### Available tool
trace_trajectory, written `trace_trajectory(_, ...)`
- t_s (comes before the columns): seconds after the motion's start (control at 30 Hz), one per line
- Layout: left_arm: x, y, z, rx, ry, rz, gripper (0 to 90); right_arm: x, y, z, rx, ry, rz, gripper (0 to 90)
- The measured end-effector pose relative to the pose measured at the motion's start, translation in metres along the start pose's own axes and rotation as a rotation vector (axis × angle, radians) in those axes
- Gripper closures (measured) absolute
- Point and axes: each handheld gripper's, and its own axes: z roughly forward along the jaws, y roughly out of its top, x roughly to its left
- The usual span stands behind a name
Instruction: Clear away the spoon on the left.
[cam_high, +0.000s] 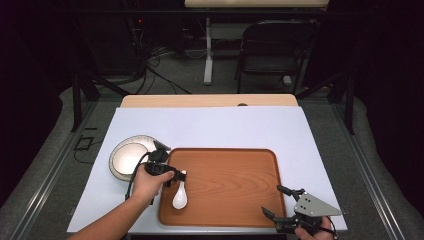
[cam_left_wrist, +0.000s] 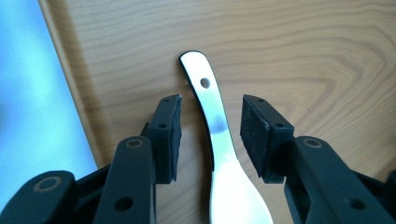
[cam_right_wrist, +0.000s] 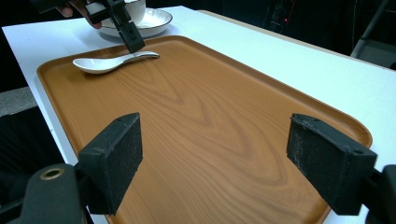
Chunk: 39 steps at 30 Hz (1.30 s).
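Observation:
A white ceramic spoon (cam_high: 180, 198) lies on the left part of a wooden tray (cam_high: 230, 170), bowl end toward the person. My left gripper (cam_high: 176, 178) is open and straddles its handle. In the left gripper view the spoon (cam_left_wrist: 218, 149) runs up between the two pads (cam_left_wrist: 170, 135) with a gap on each side. My right gripper (cam_high: 272, 200) hangs open over the tray's near right corner, nothing between its jaws. In the right gripper view its pads (cam_right_wrist: 114, 156) stand wide apart over the tray (cam_right_wrist: 210, 102), with the spoon (cam_right_wrist: 102, 63) and the left gripper (cam_right_wrist: 130, 39) far off.
A white bowl on a white plate (cam_high: 125, 159) stands left of the tray on the white table cover (cam_high: 210, 127); the plate (cam_right_wrist: 156, 18) is also seen behind the spoon. A black chair (cam_high: 275, 50) and cables are beyond the table's far edge.

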Motion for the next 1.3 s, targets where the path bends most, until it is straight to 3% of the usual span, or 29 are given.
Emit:
trace_trajectory(0.23,-0.002,0.000,-0.011,-0.034,0.020,0.023,55.9,0.000,0.000,0.000,0.001,0.000,0.001,17.8)
trace_trajectory(0.33,-0.001,-0.001,-0.017,-0.055,0.010,0.050,53.0,0.000,0.000,0.000,0.001,0.000,0.001,17.7)
trace_trajectory(0.57,0.002,-0.006,-0.037,-0.096,0.063,0.095,49.9,0.000,0.000,0.000,0.003,0.000,0.002,17.7)
trace_trajectory(0.87,0.010,-0.015,-0.074,-0.171,0.074,0.089,47.7,0.000,0.000,0.001,0.005,-0.002,0.005,17.7)
trace_trajectory(1.1,0.016,-0.027,-0.098,-0.211,0.117,0.111,45.4,0.000,0.000,0.001,0.006,0.000,0.005,17.7)
trace_trajectory(1.2,0.019,-0.034,-0.104,-0.223,0.155,0.115,44.0,0.000,0.000,0.001,0.006,-0.001,0.006,17.7)
trace_trajectory(1.3,0.024,-0.041,-0.108,-0.234,0.166,0.111,43.6,0.000,0.000,0.001,0.007,0.000,0.007,17.7)
